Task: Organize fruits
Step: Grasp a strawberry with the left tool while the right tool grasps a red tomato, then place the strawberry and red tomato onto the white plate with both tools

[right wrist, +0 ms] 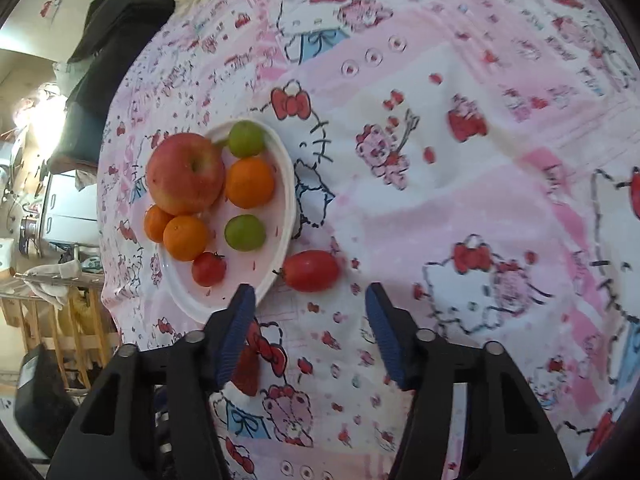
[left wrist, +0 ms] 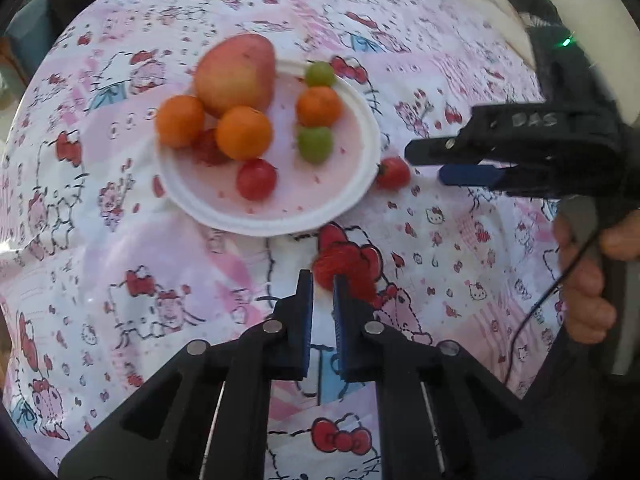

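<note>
A white plate point(left wrist: 224, 208) point(right wrist: 280, 160) on the Hello Kitty tablecloth holds a red-yellow apple point(left wrist: 236, 72) point(right wrist: 186, 174), three oranges point(left wrist: 244, 133), two green fruits point(left wrist: 315, 143) and small red tomatoes point(left wrist: 256, 179). One red tomato point(left wrist: 393, 173) point(right wrist: 311, 270) lies on the cloth just off the plate's edge. My right gripper point(right wrist: 310, 304) point(left wrist: 428, 162) is open, its fingers just short of this tomato. My left gripper point(left wrist: 322, 292) is nearly closed and empty, over the cloth below the plate.
The person's hand point(left wrist: 584, 272) holds the right gripper's handle at the right of the left wrist view. A dark chair with clothing point(right wrist: 116, 52) and a wooden rack point(right wrist: 60, 320) stand beyond the table's left edge.
</note>
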The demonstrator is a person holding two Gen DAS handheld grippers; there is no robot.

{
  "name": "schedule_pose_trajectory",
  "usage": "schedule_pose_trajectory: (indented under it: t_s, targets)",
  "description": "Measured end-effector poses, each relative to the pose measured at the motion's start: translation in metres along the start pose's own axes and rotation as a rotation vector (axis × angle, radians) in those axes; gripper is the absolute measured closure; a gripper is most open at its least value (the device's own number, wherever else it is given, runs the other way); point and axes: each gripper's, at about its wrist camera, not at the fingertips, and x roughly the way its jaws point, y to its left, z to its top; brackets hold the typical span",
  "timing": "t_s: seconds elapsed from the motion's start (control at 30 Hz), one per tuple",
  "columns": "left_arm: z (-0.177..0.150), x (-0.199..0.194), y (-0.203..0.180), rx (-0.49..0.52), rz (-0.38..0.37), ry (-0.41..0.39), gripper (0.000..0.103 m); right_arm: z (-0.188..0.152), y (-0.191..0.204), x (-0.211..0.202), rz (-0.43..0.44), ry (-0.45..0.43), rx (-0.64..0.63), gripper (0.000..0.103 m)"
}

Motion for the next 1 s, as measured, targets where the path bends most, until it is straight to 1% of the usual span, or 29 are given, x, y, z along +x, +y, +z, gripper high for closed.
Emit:
schedule_pose_trajectory:
  t_s: [0.03,0.1,0.17,0.23,0.27,0.3,0.37,0.4,0.47,0.53,0.57,0.6,0.67,0.77,0.83,0.87,0.9,1.0]
  targets:
    - [0.0,0.001,0.003,-0.007,0.0,0.003,0.096,0.002,0.001,0.005,-0.011,0.005,0.002,0.051]
    - [0.0,0.004,0.012,-0.053,-0.041,0.012,0.095,0.005,0.0,0.012,-0.029,0.013,0.008,0.051]
    - [0.001,0.01,0.015,-0.093,-0.064,0.026,0.094,0.006,-0.001,0.019,-0.019,0.027,0.021,0.052]
    - [0.0,0.015,0.015,-0.107,-0.069,0.043,0.08,0.007,-0.001,0.026,-0.02,0.04,0.023,0.052]
    - [-0.001,0.017,0.013,-0.102,-0.064,0.048,0.064,0.007,0.0,0.03,-0.022,0.046,0.019,0.052]
    - [-0.001,0.017,0.012,-0.098,-0.066,0.042,0.052,0.008,0.0,0.033,-0.021,0.052,0.012,0.054]
    - [-0.002,0.017,0.007,-0.09,-0.072,0.027,0.046,0.008,0.002,0.037,-0.026,0.054,-0.008,0.056]
    - [-0.002,0.017,0.004,-0.085,-0.081,0.029,0.044,0.008,0.003,0.037,-0.029,0.048,-0.021,0.056]
    - [0.0,0.022,-0.005,-0.066,-0.095,0.04,0.044,0.008,0.003,0.034,-0.031,0.035,-0.044,0.058]
    - [0.001,0.027,-0.011,-0.055,-0.093,0.049,0.044,0.007,0.003,0.032,-0.025,0.03,-0.059,0.059]
    - [0.003,0.03,-0.015,-0.05,-0.09,0.052,0.044,0.007,0.002,0.029,-0.028,0.023,-0.064,0.063]
    - [0.004,0.034,-0.019,-0.048,-0.086,0.054,0.044,0.007,0.001,0.028,-0.03,0.022,-0.066,0.064]
    - [0.007,0.042,-0.023,-0.049,-0.068,0.058,0.044,0.004,0.0,0.021,-0.021,0.014,-0.069,0.064]
    - [0.011,0.053,-0.03,-0.04,-0.077,0.069,0.044,0.001,-0.004,0.013,-0.014,-0.003,-0.07,0.064]
    - [0.014,0.059,-0.035,-0.015,-0.037,0.078,0.059,0.0,-0.009,0.006,-0.001,-0.01,-0.058,0.064]
    - [0.014,0.06,-0.036,-0.007,-0.015,0.08,0.07,-0.001,-0.011,0.003,0.003,-0.014,-0.054,0.064]
    - [0.013,0.06,-0.035,-0.007,-0.013,0.078,0.07,-0.001,-0.013,0.001,0.005,-0.018,-0.05,0.064]
    - [0.013,0.051,-0.029,-0.031,-0.046,0.049,0.071,0.0,-0.015,-0.005,0.012,-0.028,-0.043,0.064]
